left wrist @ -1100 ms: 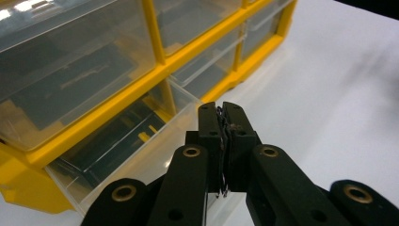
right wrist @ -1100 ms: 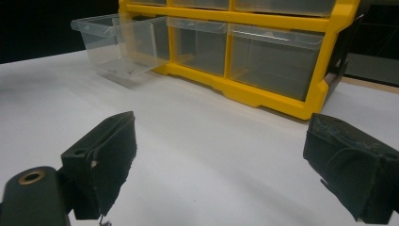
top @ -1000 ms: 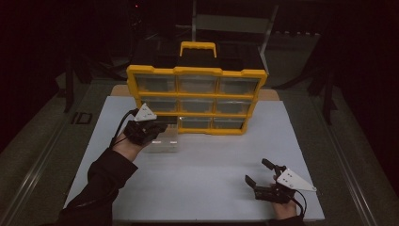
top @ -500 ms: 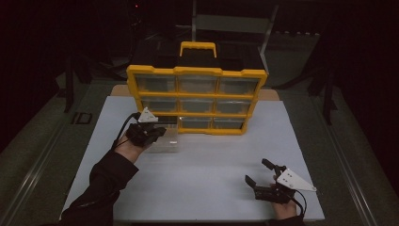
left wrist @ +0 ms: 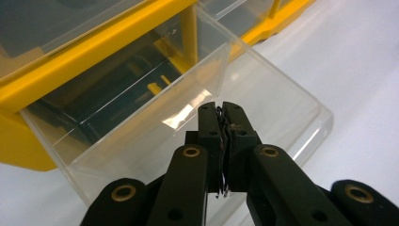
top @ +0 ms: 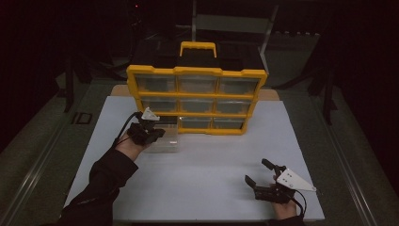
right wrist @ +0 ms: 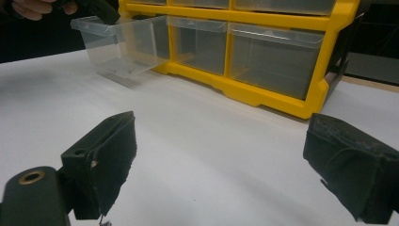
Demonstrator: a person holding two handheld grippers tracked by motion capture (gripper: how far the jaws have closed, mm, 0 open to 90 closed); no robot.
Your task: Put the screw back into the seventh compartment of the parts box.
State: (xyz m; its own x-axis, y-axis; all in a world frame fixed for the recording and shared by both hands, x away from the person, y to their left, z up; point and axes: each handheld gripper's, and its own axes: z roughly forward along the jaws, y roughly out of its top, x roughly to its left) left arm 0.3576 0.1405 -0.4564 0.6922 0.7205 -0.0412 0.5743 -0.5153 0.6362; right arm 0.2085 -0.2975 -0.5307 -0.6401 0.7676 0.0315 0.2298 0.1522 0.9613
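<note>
A yellow drawer cabinet [top: 197,70] with clear drawers stands at the back of the white table. One clear drawer [top: 168,142] is pulled out of its bottom-left slot. My left gripper [top: 157,134] is at the drawer's front left. In the left gripper view my left gripper [left wrist: 219,107] has its jaws closed together on a thin wall of the clear drawer [left wrist: 141,117]. My right gripper [top: 257,171] rests near the table's front right, open, with nothing between its fingers. In the right gripper view the clear drawer [right wrist: 127,47] and the yellow cabinet [right wrist: 263,94] lie ahead of my right gripper [right wrist: 221,155].
The white table top [top: 211,160] stretches between the two hands. A dark case with a yellow handle [top: 197,47] sits behind the cabinet. Dark floor surrounds the table.
The left hand with the drawer has edged slightly to the right. The right gripper has stayed in place.
</note>
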